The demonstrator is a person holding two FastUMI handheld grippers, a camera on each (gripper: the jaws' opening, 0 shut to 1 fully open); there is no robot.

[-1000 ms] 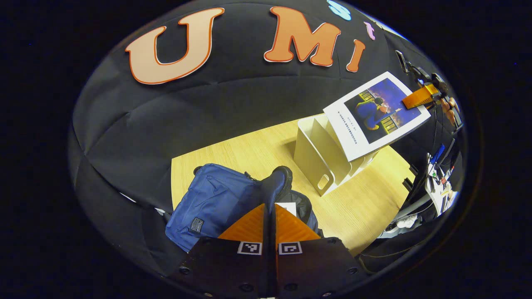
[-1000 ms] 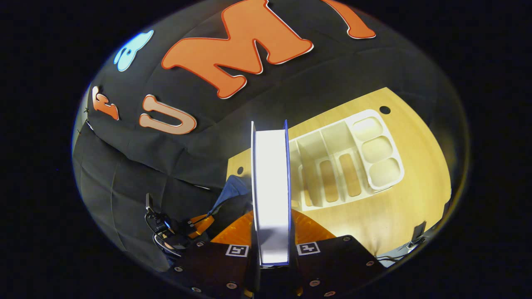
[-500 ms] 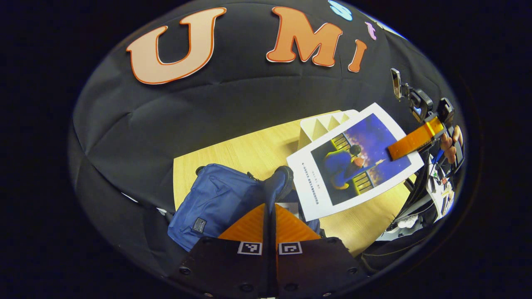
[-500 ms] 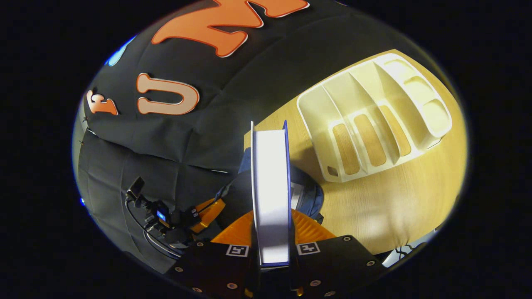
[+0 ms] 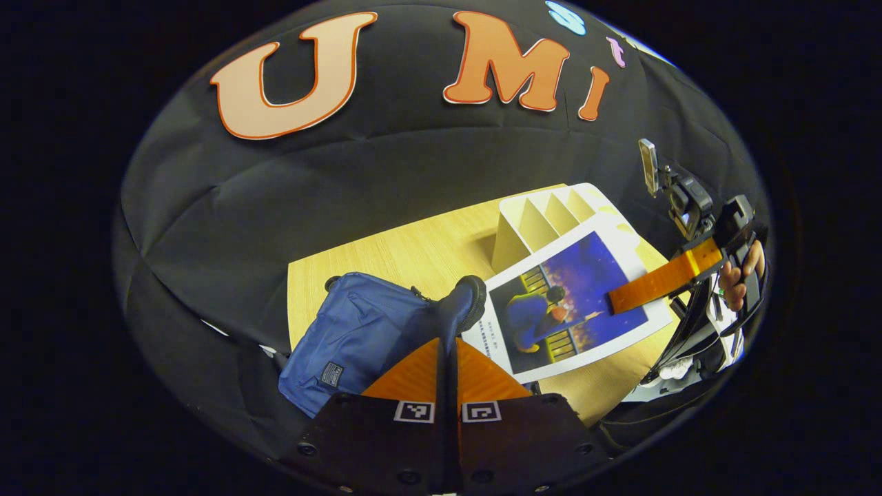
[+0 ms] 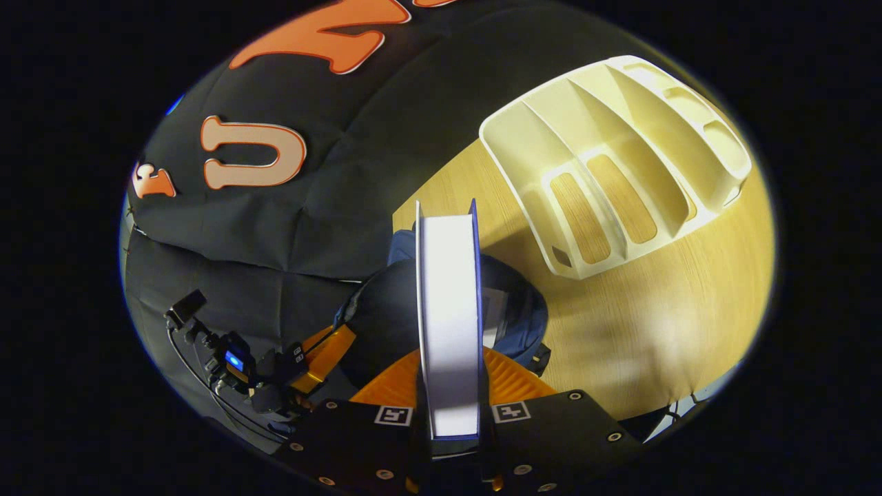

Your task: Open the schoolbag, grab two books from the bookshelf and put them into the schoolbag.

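1. Right gripper view: the right gripper (image 6: 449,386) is clamped on a book (image 6: 449,310) held edge-on at centre frame, both fingers pressing its covers.
2. Left gripper view: the left gripper (image 5: 448,344) pinches the rim of the blue schoolbag (image 5: 358,337), lower centre, with the book's cover just right of it.
3. The book looks stiff, fairly light and slick-covered; gripping near the spine should prevent sagging. The schoolbag is soft fabric.
4. The cream bookshelf (image 6: 620,158), upper right, appears empty.
5. The bag's interior is dark; its contents are unclear.
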